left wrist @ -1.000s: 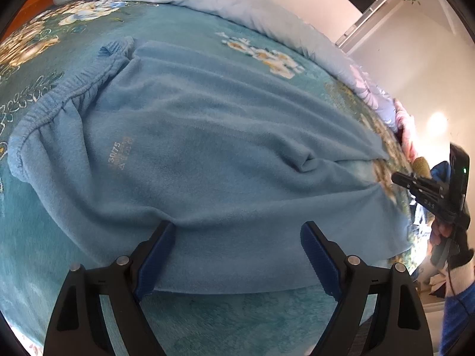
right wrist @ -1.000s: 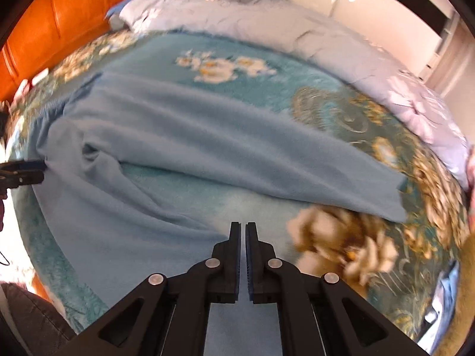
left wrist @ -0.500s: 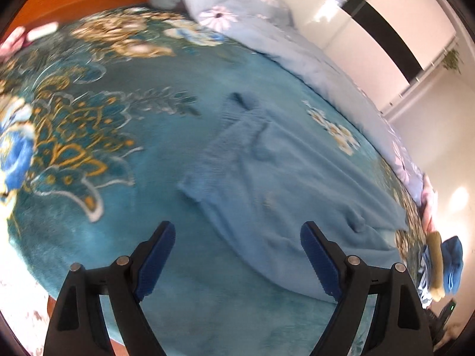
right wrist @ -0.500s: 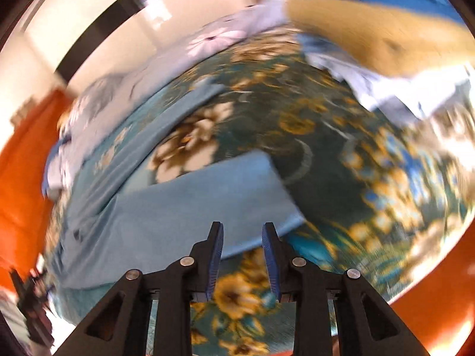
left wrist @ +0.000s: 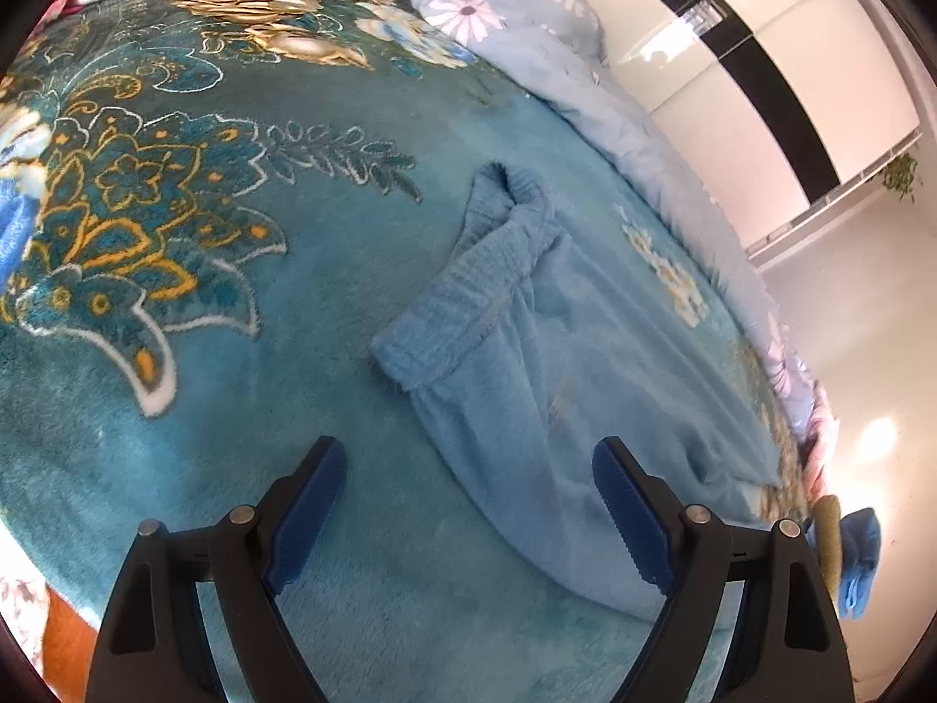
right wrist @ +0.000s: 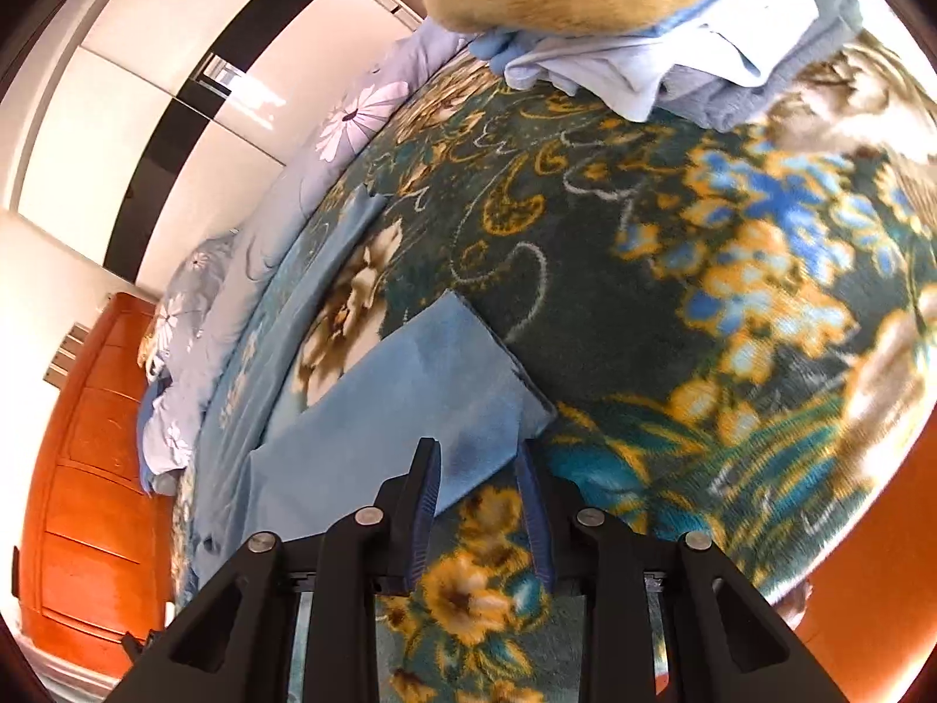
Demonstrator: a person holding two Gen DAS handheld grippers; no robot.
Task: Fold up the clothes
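Note:
Light blue fleece trousers [left wrist: 556,363] lie flat on the teal floral blanket [left wrist: 175,293], waistband toward the left wrist camera. My left gripper [left wrist: 468,492] is open and empty, hovering just before the waistband corner. In the right wrist view the hem of one trouser leg [right wrist: 421,386] lies on the blanket [right wrist: 732,293]. My right gripper [right wrist: 477,468] is open, its jaws on either side of the hem corner without holding it.
A light blue flowered quilt [left wrist: 574,76] lies along the far side of the bed. A pile of folded clothes with a tan plush piece [right wrist: 644,12] sits past the trouser hem. An orange wooden headboard [right wrist: 88,468] stands at the left.
My left gripper pulled back toward the waistband end and stayed open. My right gripper swung to the leg hem and opened from shut to a wider gap.

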